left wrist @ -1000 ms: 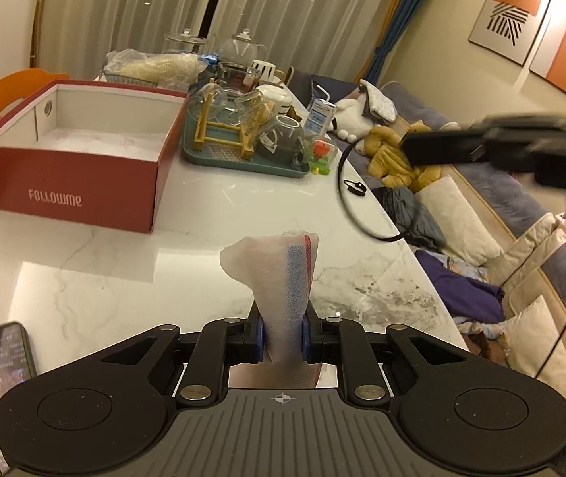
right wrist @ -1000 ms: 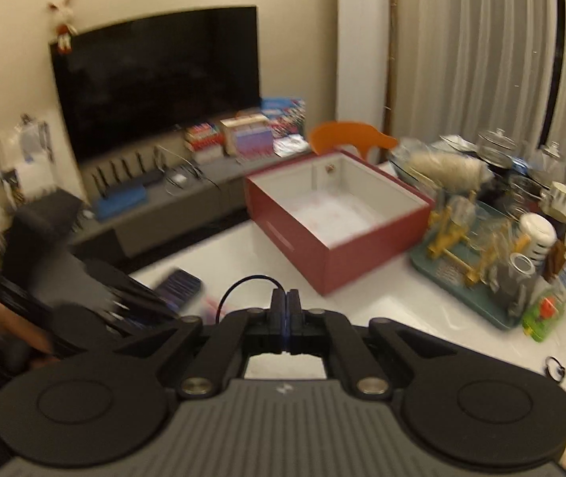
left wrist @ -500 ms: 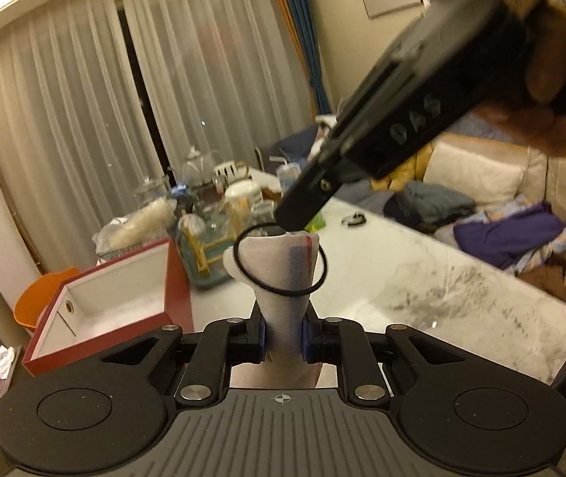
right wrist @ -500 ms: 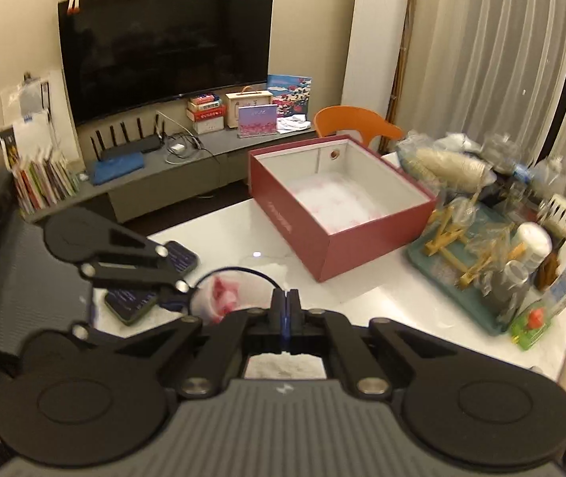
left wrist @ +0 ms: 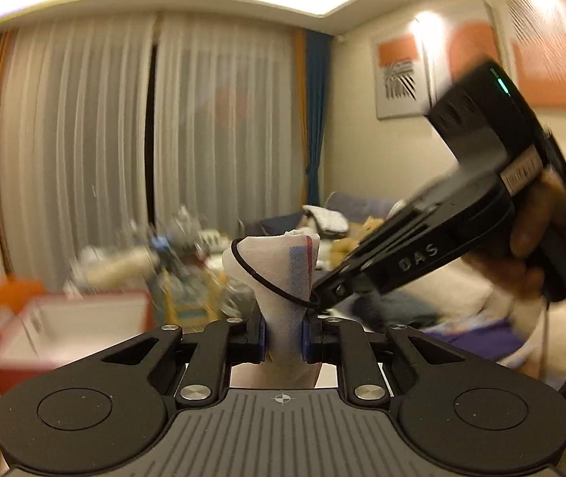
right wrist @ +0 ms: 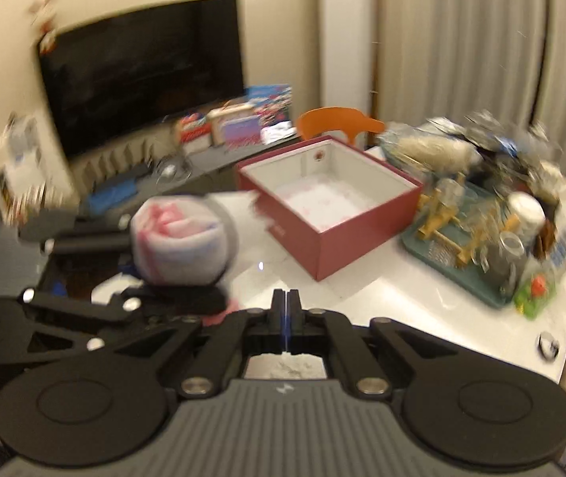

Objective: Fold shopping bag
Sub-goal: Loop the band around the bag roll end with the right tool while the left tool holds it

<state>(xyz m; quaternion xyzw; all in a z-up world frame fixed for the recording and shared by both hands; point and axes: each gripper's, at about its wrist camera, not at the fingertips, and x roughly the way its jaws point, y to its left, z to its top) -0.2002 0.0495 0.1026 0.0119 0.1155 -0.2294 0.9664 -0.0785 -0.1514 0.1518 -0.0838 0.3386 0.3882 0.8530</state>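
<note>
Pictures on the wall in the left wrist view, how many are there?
3 pictures, all on the right-hand wall: one nearest the curtains, one in the middle with its lower part hidden, one farthest right. More may lie outside the frame.

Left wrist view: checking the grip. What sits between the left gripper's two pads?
The rolled shopping bag, ringed by a black band, clamped there; the left wrist view shows it.

A home living room: a wall-mounted television, sheer curtains, a cushioned sofa, framed prints and a cluttered white table.
</note>
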